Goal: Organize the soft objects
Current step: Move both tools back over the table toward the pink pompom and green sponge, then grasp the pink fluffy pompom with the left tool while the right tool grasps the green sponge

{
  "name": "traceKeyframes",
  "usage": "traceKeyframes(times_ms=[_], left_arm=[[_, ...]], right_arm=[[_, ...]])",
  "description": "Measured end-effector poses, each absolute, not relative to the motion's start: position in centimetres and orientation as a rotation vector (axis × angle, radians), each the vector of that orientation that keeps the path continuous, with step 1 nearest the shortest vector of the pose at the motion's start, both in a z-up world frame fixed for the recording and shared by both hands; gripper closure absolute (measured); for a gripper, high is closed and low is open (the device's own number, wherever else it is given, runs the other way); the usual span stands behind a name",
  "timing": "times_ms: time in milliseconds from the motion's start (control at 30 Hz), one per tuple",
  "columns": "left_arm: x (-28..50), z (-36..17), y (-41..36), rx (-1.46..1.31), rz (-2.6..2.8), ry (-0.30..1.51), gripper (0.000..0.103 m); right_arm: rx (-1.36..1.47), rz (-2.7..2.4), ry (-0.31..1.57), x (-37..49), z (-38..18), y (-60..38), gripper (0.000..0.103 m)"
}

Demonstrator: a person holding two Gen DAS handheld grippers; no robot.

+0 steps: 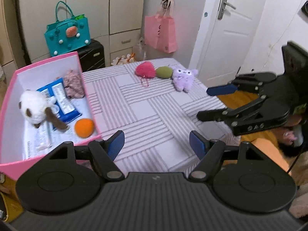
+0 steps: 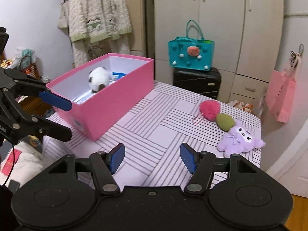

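Pink box (image 2: 115,105) holding panda plush (image 2: 99,79), both grippers empty

Soft, even indoor light fills both views, fairly bright, with only faint shadows under the toys on the surface (image 1: 146,104). Fisheye distortion bows the wardrobe (image 2: 221,19) and door (image 1: 236,19) near the edges; dark vignetting clips the right view's corners. The panda (image 1: 36,107) and box (image 2: 107,104) look slightly smeared.

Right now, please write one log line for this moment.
left gripper: open, empty | right gripper: open, empty | pink box: panda inside | purple plush: on table
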State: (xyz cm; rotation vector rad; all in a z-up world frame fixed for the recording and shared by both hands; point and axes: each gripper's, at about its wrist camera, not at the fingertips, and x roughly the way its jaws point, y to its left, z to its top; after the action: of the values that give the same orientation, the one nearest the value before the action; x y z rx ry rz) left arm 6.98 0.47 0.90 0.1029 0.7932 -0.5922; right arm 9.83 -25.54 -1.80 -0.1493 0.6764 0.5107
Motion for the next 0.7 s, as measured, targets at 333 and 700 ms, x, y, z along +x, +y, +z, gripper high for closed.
traceKeyframes(times_ms=[333, 700], left_arm=[[11.8, -1.6, -3.4, 0.063, -0.611, 0.727, 0.029], [18.4, -4.2, -7.7, -0.024, -0.538, 0.725, 0.029]], right_arm=[[-0.168, 0.439, 0.598, 13.5, -5.7, -27.9, 0.034], [-0.231, 0.339, 0.525, 21.0, -8.2, -30.9, 0.035]])
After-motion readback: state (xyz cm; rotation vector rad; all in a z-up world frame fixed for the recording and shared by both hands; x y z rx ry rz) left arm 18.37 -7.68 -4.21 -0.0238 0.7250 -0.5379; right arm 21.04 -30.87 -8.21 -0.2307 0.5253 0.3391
